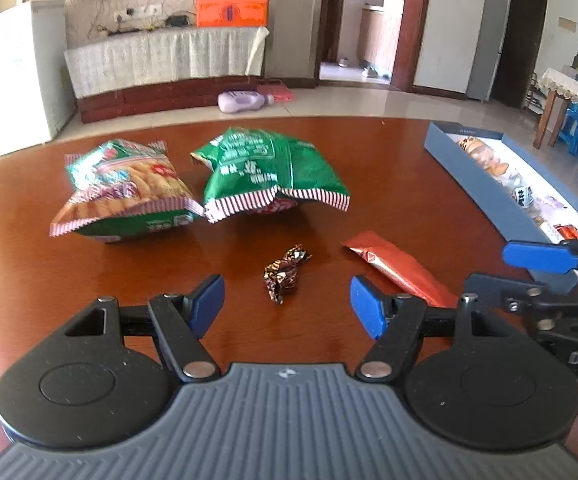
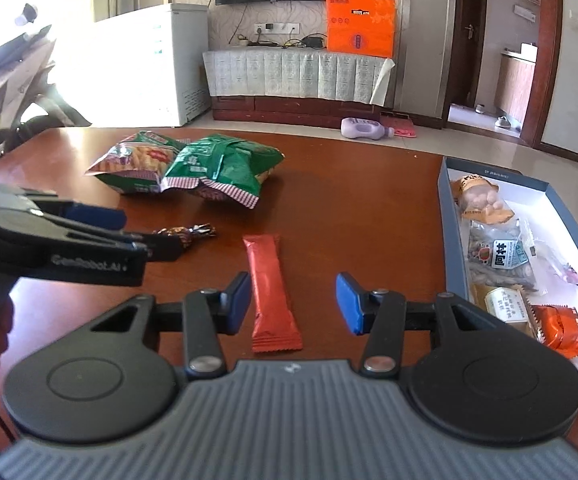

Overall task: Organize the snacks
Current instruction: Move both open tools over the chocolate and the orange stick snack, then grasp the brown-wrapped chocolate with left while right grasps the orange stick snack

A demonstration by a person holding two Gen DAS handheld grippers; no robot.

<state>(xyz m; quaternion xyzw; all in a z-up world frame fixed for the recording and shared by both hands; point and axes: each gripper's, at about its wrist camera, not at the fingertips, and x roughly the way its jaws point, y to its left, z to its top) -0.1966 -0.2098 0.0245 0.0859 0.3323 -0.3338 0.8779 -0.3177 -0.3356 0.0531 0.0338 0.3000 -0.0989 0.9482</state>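
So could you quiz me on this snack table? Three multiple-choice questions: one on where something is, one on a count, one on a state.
1. Where does the red stick packet lie?
A. in the blue box
B. on the table, between the right gripper's fingers
C. on top of the green bags

2. How many green snack bags are on the table?
A. two
B. three
C. four

3. How are the left gripper's fingers?
A. shut on the brown foil candy
B. shut on nothing
C. open, with the candy ahead of them

Answers: 1 B, the right wrist view shows it flat on the wood, in the gap. 2 A, one bag beside another bag. 3 C, the brown foil candy lies untouched on the table.
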